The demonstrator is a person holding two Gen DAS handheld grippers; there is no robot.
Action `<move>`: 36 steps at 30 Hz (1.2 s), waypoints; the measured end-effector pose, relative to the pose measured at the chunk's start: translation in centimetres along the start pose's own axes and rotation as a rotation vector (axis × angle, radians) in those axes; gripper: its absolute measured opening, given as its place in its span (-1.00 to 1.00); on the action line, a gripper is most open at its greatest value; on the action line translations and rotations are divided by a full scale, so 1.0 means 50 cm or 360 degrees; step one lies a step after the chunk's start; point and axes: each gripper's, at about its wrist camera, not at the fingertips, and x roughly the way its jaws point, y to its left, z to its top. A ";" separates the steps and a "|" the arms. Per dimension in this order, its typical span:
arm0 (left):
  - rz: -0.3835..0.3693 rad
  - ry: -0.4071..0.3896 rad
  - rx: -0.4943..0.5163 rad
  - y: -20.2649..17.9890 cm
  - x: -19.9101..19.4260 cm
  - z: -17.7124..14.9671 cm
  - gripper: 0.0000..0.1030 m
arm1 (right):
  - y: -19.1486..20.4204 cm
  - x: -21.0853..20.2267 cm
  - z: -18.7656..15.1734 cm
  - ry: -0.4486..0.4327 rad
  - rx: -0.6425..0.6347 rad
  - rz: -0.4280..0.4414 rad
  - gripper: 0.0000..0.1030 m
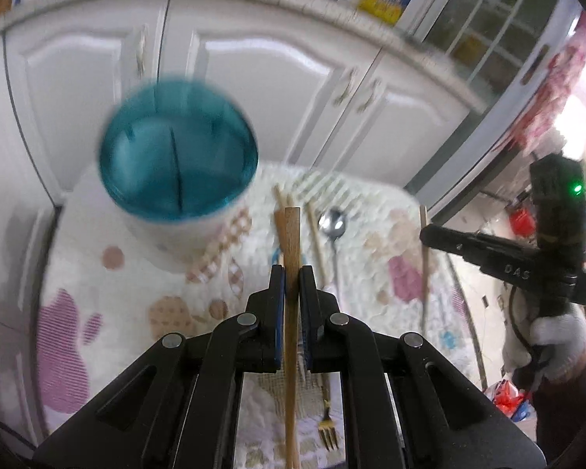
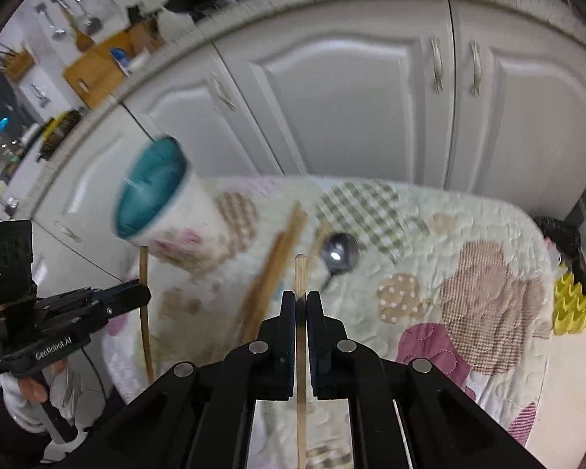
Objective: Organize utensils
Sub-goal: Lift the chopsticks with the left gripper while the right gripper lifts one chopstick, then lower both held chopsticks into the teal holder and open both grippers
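I've got a chopstick (image 1: 292, 273) clamped in the left hand-held gripper (image 1: 292, 285), jaws pinched tight on its flat wooden shaft, which runs straight out along the fingers. The right hand-held gripper (image 2: 301, 308) is pinched just as tight on a thinner stick (image 2: 300, 273), also pointing dead ahead. The cup (image 1: 177, 179) stands upright on the quilted desk (image 1: 371, 234), ahead and to the left of both grippers, teal mouth open upward. From the left view it sits close, just left of the stick's tip; from the right view it's farther off to the left. So I judge the left hand is nearer and goes first. A spoon (image 1: 333, 223) and fork (image 1: 328, 426) lie on the quilt.
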 end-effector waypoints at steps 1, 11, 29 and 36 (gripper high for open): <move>-0.0005 -0.0036 0.0014 -0.003 -0.029 0.005 -0.88 | 0.010 -0.021 0.004 -0.0030 -0.0023 0.0017 -0.90; -0.0024 -0.0326 -0.0006 0.017 -0.206 0.091 -0.88 | 0.106 -0.145 0.067 -0.0251 -0.0175 0.0137 -0.90; 0.0294 -0.0641 -0.0061 0.110 -0.222 0.307 -0.88 | 0.268 -0.188 0.310 -0.0526 -0.0322 0.0219 -0.90; 0.0405 -0.0596 -0.0059 0.139 -0.147 0.315 -0.88 | 0.278 -0.112 0.362 -0.0539 -0.0286 0.0170 -0.90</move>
